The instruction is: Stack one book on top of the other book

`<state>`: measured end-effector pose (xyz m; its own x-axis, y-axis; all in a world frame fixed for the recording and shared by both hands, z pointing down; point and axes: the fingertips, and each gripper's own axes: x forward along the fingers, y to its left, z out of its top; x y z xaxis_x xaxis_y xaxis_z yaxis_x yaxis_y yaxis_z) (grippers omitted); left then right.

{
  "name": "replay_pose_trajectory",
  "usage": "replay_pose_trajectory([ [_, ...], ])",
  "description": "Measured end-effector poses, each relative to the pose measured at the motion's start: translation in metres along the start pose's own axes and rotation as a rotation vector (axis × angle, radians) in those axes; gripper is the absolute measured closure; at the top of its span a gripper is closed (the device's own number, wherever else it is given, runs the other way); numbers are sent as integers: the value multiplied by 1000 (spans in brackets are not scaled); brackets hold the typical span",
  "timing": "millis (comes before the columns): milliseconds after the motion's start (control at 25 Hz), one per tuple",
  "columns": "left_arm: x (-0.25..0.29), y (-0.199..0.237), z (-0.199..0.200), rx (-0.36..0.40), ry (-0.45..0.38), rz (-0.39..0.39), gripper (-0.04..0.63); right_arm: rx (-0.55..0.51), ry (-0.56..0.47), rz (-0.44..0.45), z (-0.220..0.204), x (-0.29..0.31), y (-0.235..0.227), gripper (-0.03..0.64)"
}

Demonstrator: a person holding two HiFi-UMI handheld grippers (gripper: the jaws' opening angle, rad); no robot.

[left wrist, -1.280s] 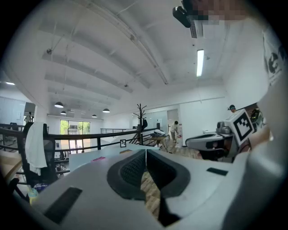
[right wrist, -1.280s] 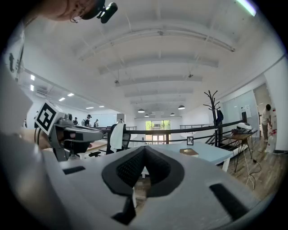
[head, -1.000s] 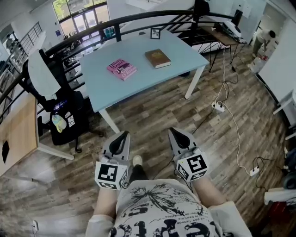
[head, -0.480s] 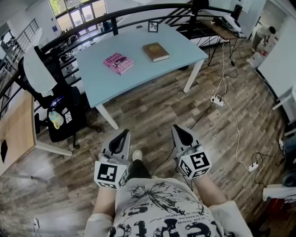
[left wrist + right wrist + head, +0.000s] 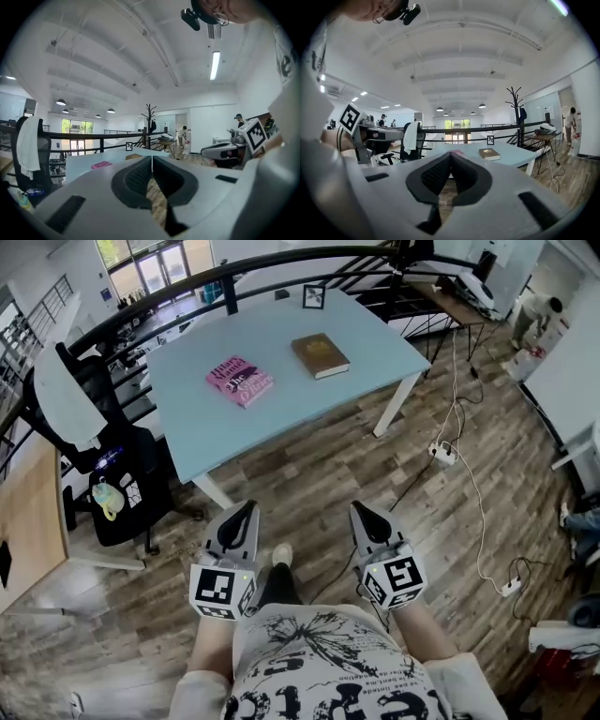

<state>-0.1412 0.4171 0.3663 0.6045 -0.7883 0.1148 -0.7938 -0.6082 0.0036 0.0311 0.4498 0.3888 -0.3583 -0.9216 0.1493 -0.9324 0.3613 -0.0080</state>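
Wood-plank flooring (image 5: 309, 465) separates us from a pale blue table (image 5: 281, 418) on a mezzanine edged by a black railing (image 5: 187, 282). We hold both tools low in front of our body, side by side and well short of the table.

The left gripper (image 5: 244, 512) has its jaws pressed together with nothing between the pads. The right gripper (image 5: 362, 514) is likewise closed and empty. Each points roughly level toward the table, with only floor beneath the tips.

The pink book (image 5: 240, 381) lies flat on the tabletop, far ahead of the left gripper and a little left of its jaw line. Seen along the right gripper, it sits straight ahead, just above the closed tips. The brown book (image 5: 320, 354) also lies flat, farther back on the table. It is ahead and to the right of the right gripper's jaw line, and just left of the left gripper's. The two books are apart from each other, not stacked, and neither gripper is anywhere near them.

Beyond the brown book, at the table's far edge, a small picture frame (image 5: 314, 296) stands upright. Left of the left gripper is a black office chair (image 5: 127, 484) with a white garment (image 5: 58, 404) draped over its back. Off to the right of the right gripper, a white power strip (image 5: 442, 455) and its cable lie on the floor.
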Motion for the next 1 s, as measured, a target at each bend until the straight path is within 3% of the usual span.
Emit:
replay_pose_trajectory([
  [480,125,166,38,15,-36,23,584,1,17,8,39,202,-28,623],
  [720,153,215,28,-11,-18,48,584,2,24,37,44,271,-29,623],
  [1000,181,261,11,-54,10,142,584,-7,56,138,35,340,-32,623],
])
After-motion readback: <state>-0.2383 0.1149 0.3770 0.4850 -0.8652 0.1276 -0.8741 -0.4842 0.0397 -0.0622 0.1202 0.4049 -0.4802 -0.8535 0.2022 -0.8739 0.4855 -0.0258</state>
